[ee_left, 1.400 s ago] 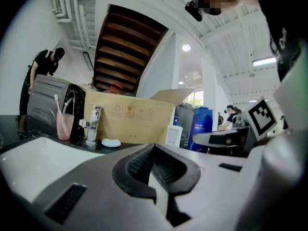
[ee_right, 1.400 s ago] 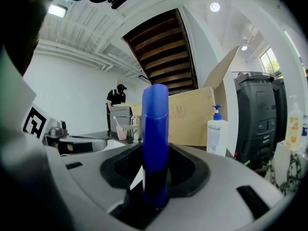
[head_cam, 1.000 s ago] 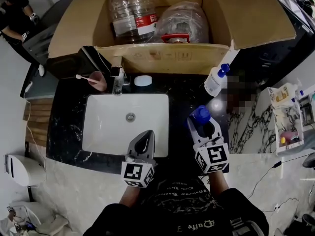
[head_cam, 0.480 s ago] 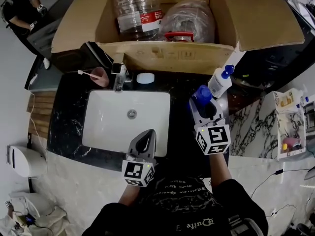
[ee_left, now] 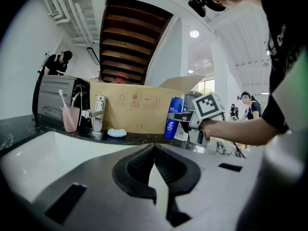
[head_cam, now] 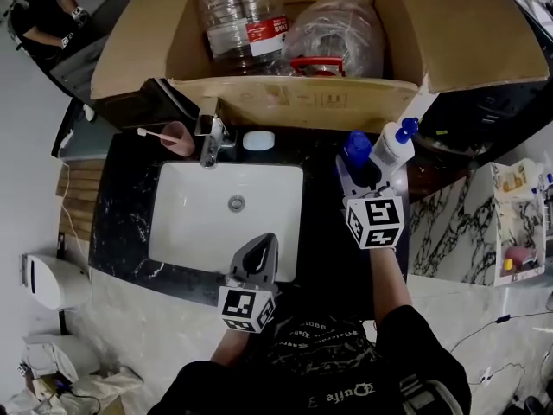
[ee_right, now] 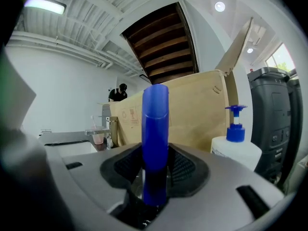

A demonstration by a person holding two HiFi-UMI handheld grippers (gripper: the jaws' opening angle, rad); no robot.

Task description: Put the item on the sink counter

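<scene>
Right gripper [head_cam: 359, 169] is clenched on the blue bottle [head_cam: 357, 145], its pads pressing on both sides of the body. The bottle stands upright between them, cap up. We place it over the right strip of the black sink counter [head_cam: 121, 214], toward the back edge, between the basin's [head_cam: 173, 232] right rim and the white pump bottle [head_cam: 393, 150], just beside the latter. We cannot tell whether its base touches the counter.

Left gripper [head_cam: 263, 245] hangs at the basin's front rim, jaws together with nothing between them.

Along the counter's back edge, from the left: pink cup [head_cam: 177, 137] with a toothbrush [head_cam: 149, 134] in it, faucet [head_cam: 207, 141], and a small pale oval piece [head_cam: 258, 140]. Behind the back edge stands an open cardboard box [head_cam: 259, 102] holding a big clear water jug [head_cam: 238, 15].
</scene>
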